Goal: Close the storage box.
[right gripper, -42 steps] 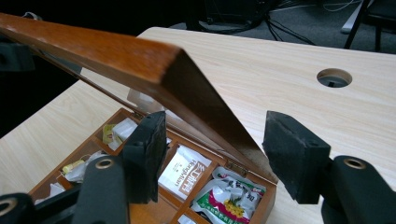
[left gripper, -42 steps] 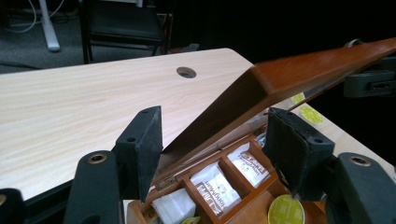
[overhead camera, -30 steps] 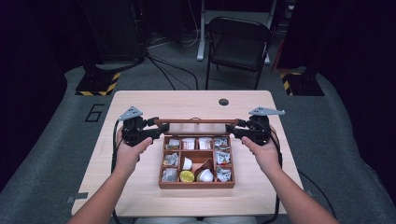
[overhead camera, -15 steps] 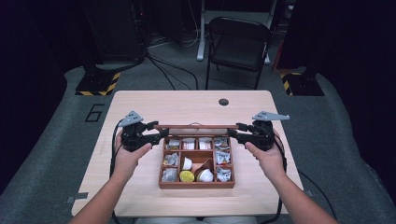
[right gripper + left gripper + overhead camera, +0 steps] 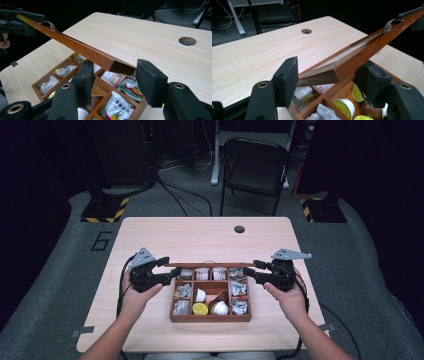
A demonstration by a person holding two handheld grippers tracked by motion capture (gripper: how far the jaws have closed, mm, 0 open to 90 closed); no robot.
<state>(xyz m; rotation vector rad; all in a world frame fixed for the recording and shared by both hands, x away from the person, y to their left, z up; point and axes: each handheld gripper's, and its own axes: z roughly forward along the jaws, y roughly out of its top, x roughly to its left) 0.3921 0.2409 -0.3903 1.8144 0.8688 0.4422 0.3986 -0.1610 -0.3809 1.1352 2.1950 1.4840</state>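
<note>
A wooden compartment box (image 5: 210, 319) stands on the table with pods and sachets in its cells. Its thin brown lid (image 5: 215, 265) hangs tilted over the box's far edge, spanning from one gripper to the other. My left gripper (image 5: 172, 270) has the lid's left end (image 5: 367, 47) between its jaws. Those jaws have just been opening: one pad touches the corner and a small gap shows at the other. My right gripper (image 5: 252, 270) is shut on the lid's other end (image 5: 75, 46), with both pads (image 5: 86, 75) against it.
The light wooden table (image 5: 200, 240) has a round cable hole (image 5: 239, 229) near its far edge. A black folding chair (image 5: 255, 165) stands beyond the table. Yellow-topped pods (image 5: 343, 106) and printed sachets (image 5: 117, 105) lie in the box's cells.
Both hands have brought the lid nearer and slightly lower, from behind the box to over its far edge. The left jaws have parted a little.
</note>
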